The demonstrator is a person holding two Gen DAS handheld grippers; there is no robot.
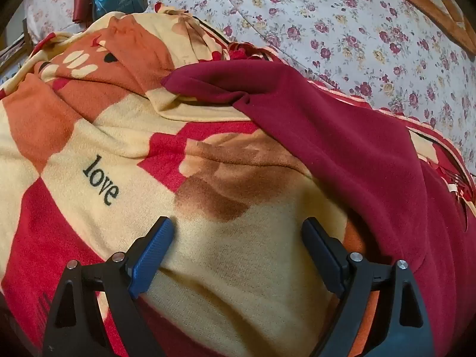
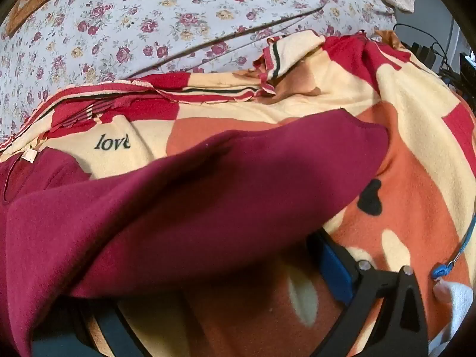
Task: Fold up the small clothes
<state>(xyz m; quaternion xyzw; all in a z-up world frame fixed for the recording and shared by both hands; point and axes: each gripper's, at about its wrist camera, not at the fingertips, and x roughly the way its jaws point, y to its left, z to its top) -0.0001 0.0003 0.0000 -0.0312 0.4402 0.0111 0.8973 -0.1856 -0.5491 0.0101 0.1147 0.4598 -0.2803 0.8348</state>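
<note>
My left hand-held gripper (image 1: 238, 238) hangs with its jaws spread wide, nothing between them, tilted down over the patterned blanket (image 1: 98, 136). I judge it is parked clear of the cloth so the next pick is unobstructed. At two o'clock from it lies the one maroon garment (image 1: 342, 136), draped across the blanket toward the floral bedsheet (image 1: 342, 29).

My right hand-held gripper (image 2: 214, 273) also stands fully spread; only one blue pad (image 2: 334, 270) shows, the other side being hidden under the garment's lower edge (image 2: 178, 208), which crosses from nine to two o'clock. I judge the cloth rests over the jaw rather than being pinched.

Count: two grippers, one garment, one blanket, one bedsheet. Folding appears barely started.
</note>
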